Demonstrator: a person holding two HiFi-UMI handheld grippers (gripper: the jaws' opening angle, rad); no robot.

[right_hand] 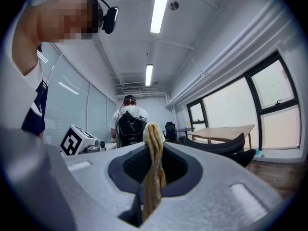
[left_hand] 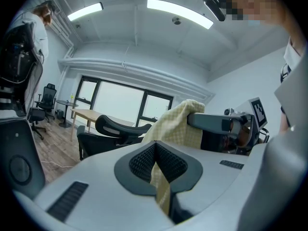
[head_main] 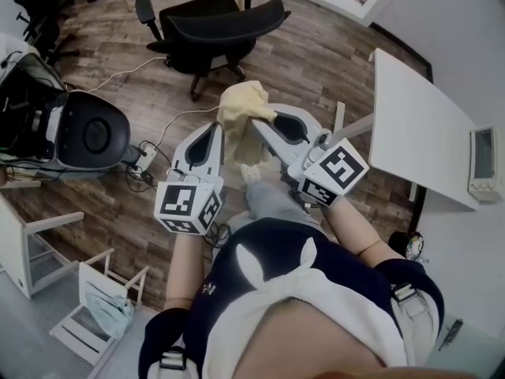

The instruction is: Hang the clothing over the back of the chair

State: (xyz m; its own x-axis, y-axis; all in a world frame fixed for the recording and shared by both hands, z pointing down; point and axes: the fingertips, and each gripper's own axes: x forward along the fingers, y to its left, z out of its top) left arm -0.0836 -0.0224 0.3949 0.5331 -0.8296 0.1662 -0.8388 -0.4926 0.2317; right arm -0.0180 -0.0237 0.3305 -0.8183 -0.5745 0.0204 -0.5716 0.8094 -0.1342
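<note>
Both tools have hold of the cloth (head_main: 241, 105), a pale yellow piece.

Left tool (left_hand: 155, 153): jaws closed down on a fold, and the fabric runs up out of the pads.

Right tool (right_hand: 153, 160): jaws nearly together, pinching a bunched strand of the same cloth.

The cloth is in the air, gathered between the two tips just in front of me, with a short tail hanging below. It is clear of the floor.

The chair (head_main: 211, 20), a black office type, stands ahead on the wood floor, well apart from the cloth. Its back appears to be the side nearer me.

Step in hand, as I judge it: carrying the cloth to the chair; hanging not yet begun.

Next move calls for:
- closing the gap to the chair
- lifting the cloth above the top of the back
- drawing the tools apart so the bunch opens
- lowering it astride the back before letting go
</note>
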